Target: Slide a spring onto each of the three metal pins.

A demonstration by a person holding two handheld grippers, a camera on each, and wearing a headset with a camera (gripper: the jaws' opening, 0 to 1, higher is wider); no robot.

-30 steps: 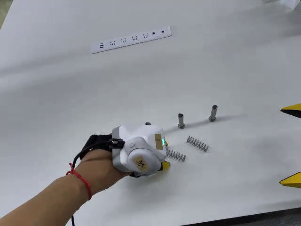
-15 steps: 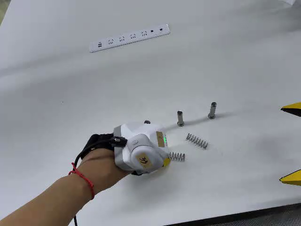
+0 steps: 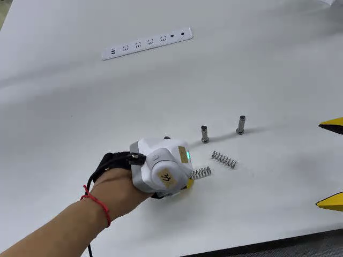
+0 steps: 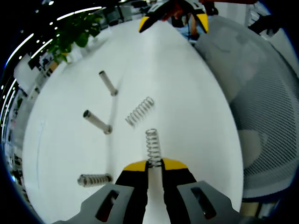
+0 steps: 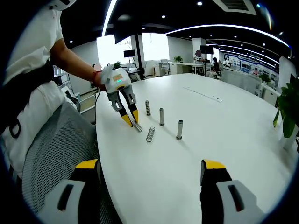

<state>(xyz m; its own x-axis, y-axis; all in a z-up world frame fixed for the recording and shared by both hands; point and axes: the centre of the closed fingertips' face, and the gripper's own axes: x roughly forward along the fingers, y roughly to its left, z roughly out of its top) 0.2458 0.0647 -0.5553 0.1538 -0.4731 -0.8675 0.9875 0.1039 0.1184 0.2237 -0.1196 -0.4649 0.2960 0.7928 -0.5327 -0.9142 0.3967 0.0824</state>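
**Spring's in the jaws, now it has to stand up**

So our left gripper [image 4: 154, 164] is pinched closed on the near end of a coil spring [image 4: 152, 144]. The rest of that spring sticks straight out ahead of the jaws, with its long axis lying low along the white table [image 3: 64, 107]. We can't tell if its free end touches the top or sits just clear of it. As we see it, that's what the next move turns on. The pins stand upright and the spring is close to flat, so it needs tipping on end before it can drop over anything.

The nearer bare pin [image 4: 97, 121] sits ahead and off to the left in the left gripper view. The second bare pin [image 4: 107, 83] is further out the same way. A loose spring [image 4: 139, 111] lies flat just past the held one, to the right of the nearer pin and touching neither. The third pin [image 4: 93, 178] already wears its spring, right beside the gripper on its left.

Our right gripper [image 5: 149, 165] is spread wide with nothing in it, well off at the table edge. So the left one's way nearer.

Writing: none we can read. The power strip [image 3: 147, 43] at the far side shows no brand. The yellowish sticker [image 3: 167, 178] on the gripper body has a mark too small to make out.
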